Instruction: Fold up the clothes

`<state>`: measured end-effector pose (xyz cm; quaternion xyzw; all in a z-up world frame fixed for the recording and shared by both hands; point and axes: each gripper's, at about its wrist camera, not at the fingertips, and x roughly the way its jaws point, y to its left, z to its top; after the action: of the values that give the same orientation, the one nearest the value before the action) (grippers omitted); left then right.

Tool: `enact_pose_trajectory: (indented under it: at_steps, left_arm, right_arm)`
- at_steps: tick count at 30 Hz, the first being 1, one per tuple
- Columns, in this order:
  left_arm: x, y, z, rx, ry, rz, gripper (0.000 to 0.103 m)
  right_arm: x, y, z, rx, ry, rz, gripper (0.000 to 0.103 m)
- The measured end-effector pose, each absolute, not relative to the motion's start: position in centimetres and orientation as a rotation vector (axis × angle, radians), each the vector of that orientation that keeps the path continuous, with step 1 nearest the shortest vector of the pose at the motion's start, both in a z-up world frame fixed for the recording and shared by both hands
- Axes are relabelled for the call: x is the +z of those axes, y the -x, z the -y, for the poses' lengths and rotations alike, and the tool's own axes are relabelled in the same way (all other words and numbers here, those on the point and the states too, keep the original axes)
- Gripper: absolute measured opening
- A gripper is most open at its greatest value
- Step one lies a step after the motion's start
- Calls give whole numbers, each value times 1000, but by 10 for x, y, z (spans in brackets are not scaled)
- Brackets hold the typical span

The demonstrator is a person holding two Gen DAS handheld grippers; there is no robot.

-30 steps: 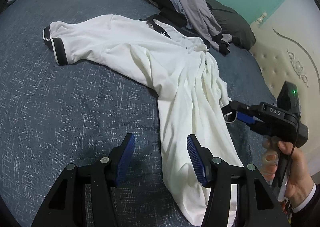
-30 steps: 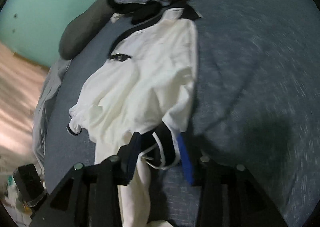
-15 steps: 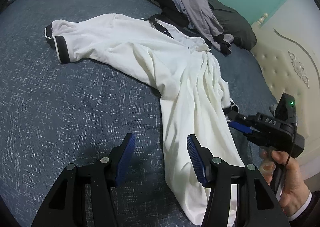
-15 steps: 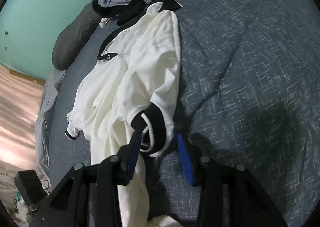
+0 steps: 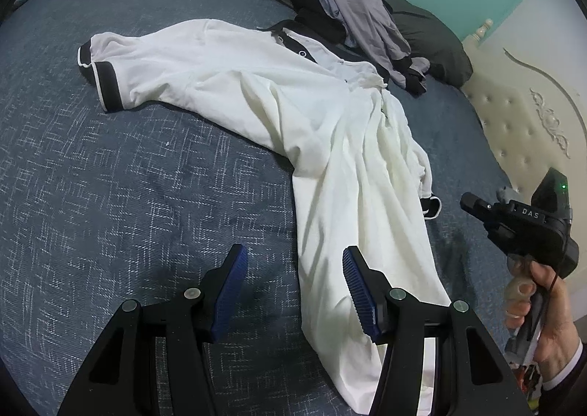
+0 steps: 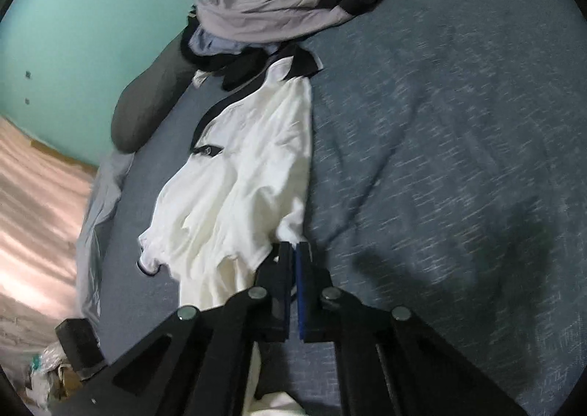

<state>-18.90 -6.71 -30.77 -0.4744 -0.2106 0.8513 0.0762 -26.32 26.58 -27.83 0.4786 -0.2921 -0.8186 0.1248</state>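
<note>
Clearly folding has barely begun: the white shirt lies crumpled on the bed ahead of the open left hand-held gripper; the right hand-held gripper is closed, empty.

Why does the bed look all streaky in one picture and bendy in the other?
Right wrist view: motion blur smears the blue bedspread weave into streaks, and a dark shadow falls on it at the right. Left wrist view: sharp, but the fisheye lens curves the bedspread edges, with dark corners; the white polo shirt stays bright and crisp.
</note>
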Motion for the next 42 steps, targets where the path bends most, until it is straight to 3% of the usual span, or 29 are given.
enact_pose_trajectory:
  at_steps: [1, 4, 10, 12, 14, 18, 32, 42]
  left_arm:
    - [-308, 189, 67, 2553, 1423, 630, 58]
    - [-308, 187, 67, 2554, 1424, 622, 58]
    - [-308, 188, 70, 2553, 1425, 635, 58]
    - [-308, 187, 70, 2552, 1424, 634, 58]
    - [-307, 187, 71, 2550, 1423, 635, 58]
    - [-308, 187, 72, 2552, 1427, 637, 58]
    - [-311, 188, 70, 2553, 1438, 626, 58]
    - [-316, 190, 69, 2562, 1455, 603, 58]
  right_arm:
    - [-280, 265, -261, -2375, -1413, 842, 5]
    - [-287, 266, -247, -2363, -1471, 826, 37]
    - [-299, 268, -235, -2371, -1524, 779, 37]
    - [-305, 268, -231, -2373, -1544, 760, 34]
    - [-309, 269, -228, -2376, -1560, 739, 16]
    - [-310, 269, -228, -2401, -1543, 728, 3]
    - [-233, 267, -318, -2648, -1292, 778, 1]
    - [-209, 293, -389, -2811, -1274, 716, 1]
